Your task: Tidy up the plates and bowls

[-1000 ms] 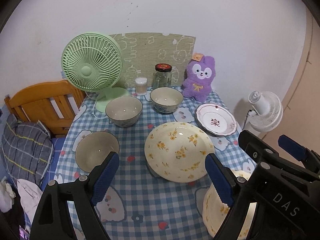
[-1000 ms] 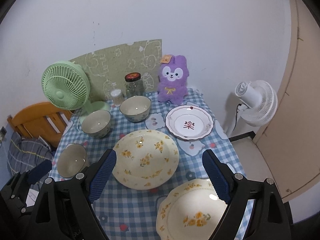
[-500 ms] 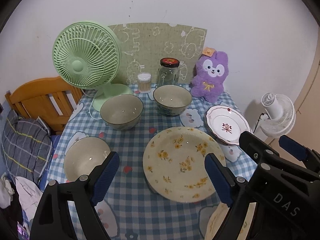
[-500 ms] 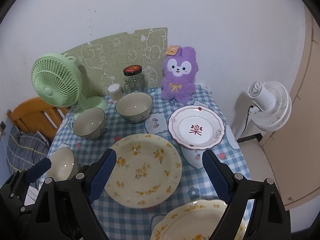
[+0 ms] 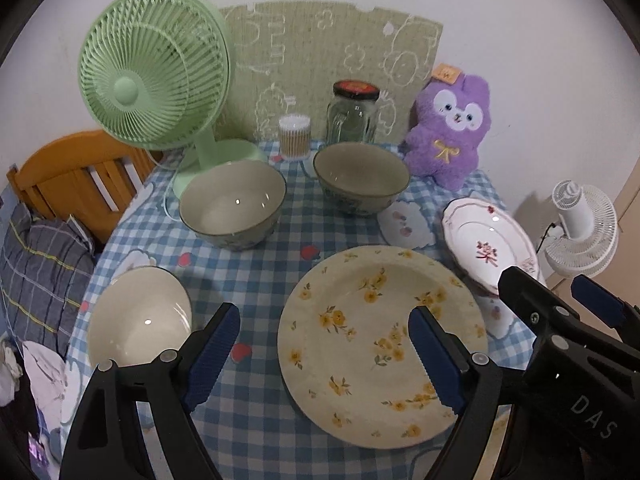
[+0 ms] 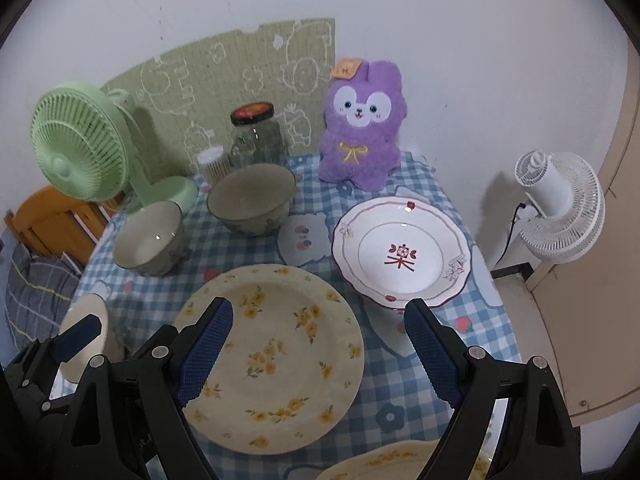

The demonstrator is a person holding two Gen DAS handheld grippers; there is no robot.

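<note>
Both pairs of fingers stand spread wide with nothing between them: the left gripper (image 5: 324, 356) hangs over the near part of the desk, the right gripper (image 6: 318, 354) just beside it, its black frame showing at the right edge of the left wrist view. Over the last second both have pushed forward and lower, so the dishes fill more of each view and the second yellow-flowered plate (image 6: 404, 462) at the near edge has slid almost out of sight beneath them.

The large yellow-flowered plate (image 5: 380, 344) lies flat at the middle of the desk, under and between the fingers of both grippers, untouched. The white plate with the red mark (image 6: 402, 254) sits toward the right edge. Two dark-rimmed bowls (image 5: 234, 204) (image 5: 360, 178) stand near the far edge, and a cream bowl (image 5: 138, 316) rests by the left edge. A green fan (image 5: 154, 68), a glass jar (image 5: 354, 114) and a purple plush (image 5: 450, 128) line the far edge.

Nothing is stacked or gripped yet; the approach suggests the flowered plate is the first pick.
</note>
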